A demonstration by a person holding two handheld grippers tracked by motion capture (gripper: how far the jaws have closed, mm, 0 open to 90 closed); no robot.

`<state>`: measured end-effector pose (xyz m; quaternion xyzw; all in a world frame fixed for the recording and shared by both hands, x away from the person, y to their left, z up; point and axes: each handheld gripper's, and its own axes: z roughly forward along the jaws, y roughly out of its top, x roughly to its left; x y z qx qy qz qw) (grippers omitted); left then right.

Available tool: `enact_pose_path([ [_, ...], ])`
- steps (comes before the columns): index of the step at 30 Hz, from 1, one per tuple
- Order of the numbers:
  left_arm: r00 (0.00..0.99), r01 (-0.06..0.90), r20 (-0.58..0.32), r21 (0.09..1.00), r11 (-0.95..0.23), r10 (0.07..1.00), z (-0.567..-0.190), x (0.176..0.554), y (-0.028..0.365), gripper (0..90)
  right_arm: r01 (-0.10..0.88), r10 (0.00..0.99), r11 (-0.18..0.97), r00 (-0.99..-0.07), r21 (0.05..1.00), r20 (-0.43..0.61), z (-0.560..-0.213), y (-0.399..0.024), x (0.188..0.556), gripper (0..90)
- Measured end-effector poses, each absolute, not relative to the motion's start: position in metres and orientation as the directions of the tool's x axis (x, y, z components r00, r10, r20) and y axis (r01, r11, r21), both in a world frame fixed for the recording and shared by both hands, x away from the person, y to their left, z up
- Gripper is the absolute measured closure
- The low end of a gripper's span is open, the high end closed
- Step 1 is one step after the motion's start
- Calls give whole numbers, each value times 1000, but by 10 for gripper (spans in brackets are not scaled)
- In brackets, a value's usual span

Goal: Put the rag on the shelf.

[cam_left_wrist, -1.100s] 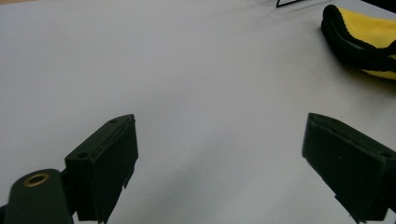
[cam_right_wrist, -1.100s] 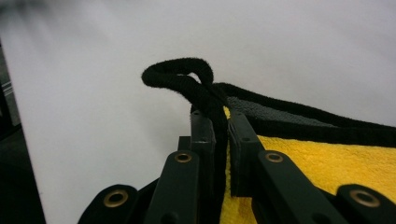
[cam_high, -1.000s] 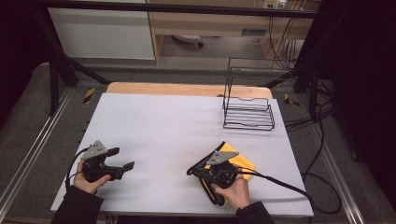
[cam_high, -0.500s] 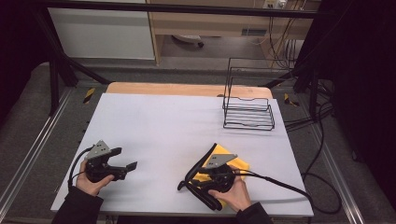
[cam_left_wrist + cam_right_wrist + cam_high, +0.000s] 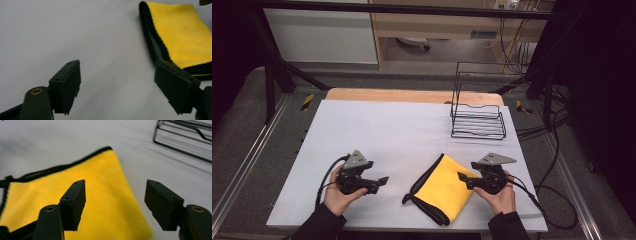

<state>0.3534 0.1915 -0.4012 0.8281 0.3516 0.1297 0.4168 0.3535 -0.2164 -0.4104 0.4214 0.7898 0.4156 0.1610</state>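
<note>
— Both grippers stand spread and empty over the white table point(image 5: 377, 125), is that right? What about the cloth?

— Yes. A folded yellow microfibre cloth point(image 5: 446, 187), edged in black, lies flat near the person's side of the table, between the two hands. The right gripper point(image 5: 463, 178) sits just beside its right edge with jaws that have just been opening; nothing is between them, and the right gripper view looks down past both pads onto yellow pile point(image 5: 95, 202). It reads as a release: cloth set down, grip let go.

— And the left gripper?

— The left gripper point(image 5: 382, 181) rests a little apart from the cloth's left side, pointing toward it. Its jaws have just narrowed a little but remain wide, with bare table between them in the left gripper view, where the cloth's black-bound fold point(image 5: 152, 42) lies just beyond the right-hand jaw, untouched.

— Why the wire rack point(image 5: 478, 112) at the far right?

— Likely where the cloth is headed, though that is a guess; it stands empty, well apart from cloth and hands.
</note>
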Motion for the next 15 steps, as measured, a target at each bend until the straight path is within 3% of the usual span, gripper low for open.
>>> enact_pose_path([
  [8, 808, 460, -71, 697, -550, 585, -416, 361, 107, 317, 619, 861, 279, -500, 734, 94, -435, -244, 352, 463],
  [15, 822, 504, -157, 649, -570, 548, -435, 359, 95, 475, 665, 872, 268, -474, 697, 118, -445, -245, 353, 607],
])
